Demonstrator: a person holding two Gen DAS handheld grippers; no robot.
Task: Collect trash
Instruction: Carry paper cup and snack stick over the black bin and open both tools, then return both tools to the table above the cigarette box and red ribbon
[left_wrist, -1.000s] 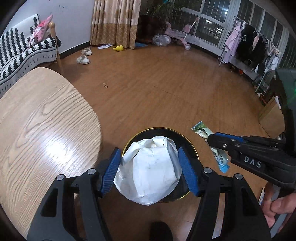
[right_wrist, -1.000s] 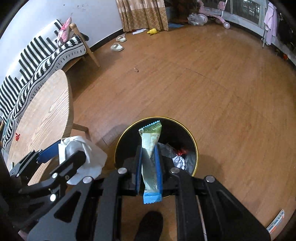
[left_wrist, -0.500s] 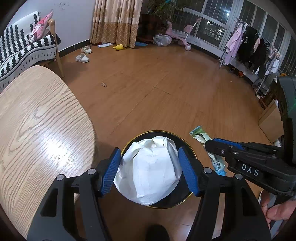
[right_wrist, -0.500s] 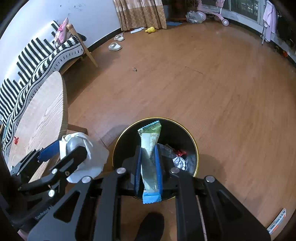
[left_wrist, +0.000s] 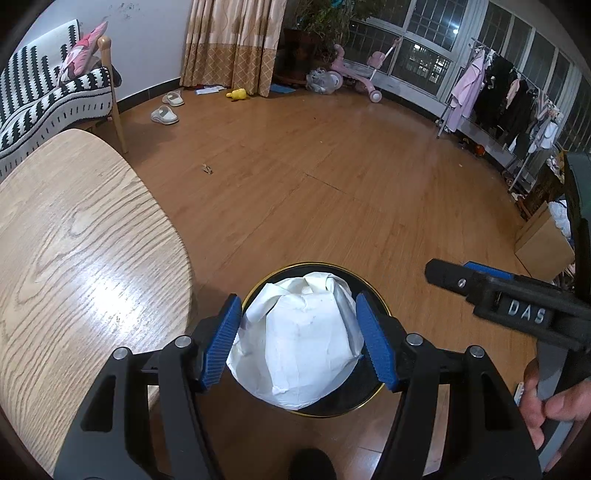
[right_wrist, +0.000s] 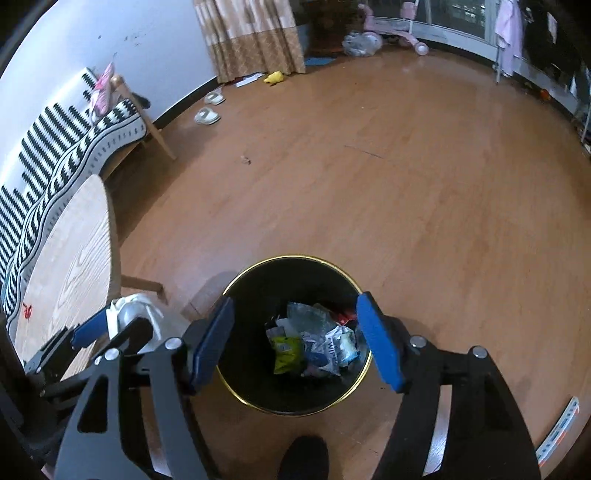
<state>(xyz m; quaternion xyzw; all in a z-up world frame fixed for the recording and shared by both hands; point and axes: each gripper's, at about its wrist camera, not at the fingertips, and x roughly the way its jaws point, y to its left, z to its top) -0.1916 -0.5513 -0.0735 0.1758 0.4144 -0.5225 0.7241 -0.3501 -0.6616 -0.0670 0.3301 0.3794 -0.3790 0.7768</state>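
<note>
My left gripper (left_wrist: 297, 341) is shut on a crumpled white paper wad (left_wrist: 299, 339) and holds it over the black, gold-rimmed trash bin (left_wrist: 373, 295). My right gripper (right_wrist: 295, 338) is open and empty above the same bin (right_wrist: 258, 402), which holds several wrappers (right_wrist: 314, 343), one of them green and yellow (right_wrist: 286, 350). The right gripper also shows in the left wrist view (left_wrist: 480, 284); the left gripper with the wad shows in the right wrist view (right_wrist: 110, 328).
A light wooden table (left_wrist: 74, 258) stands left of the bin. A striped sofa (left_wrist: 44, 99), slippers (left_wrist: 164, 114) and toys lie further back. A cardboard box (left_wrist: 543, 240) is at the right. A wrapper (right_wrist: 557, 432) lies on the floor.
My right gripper has opened and the green snack wrapper has dropped into the bin. The left gripper still holds the paper wad over the bin.
</note>
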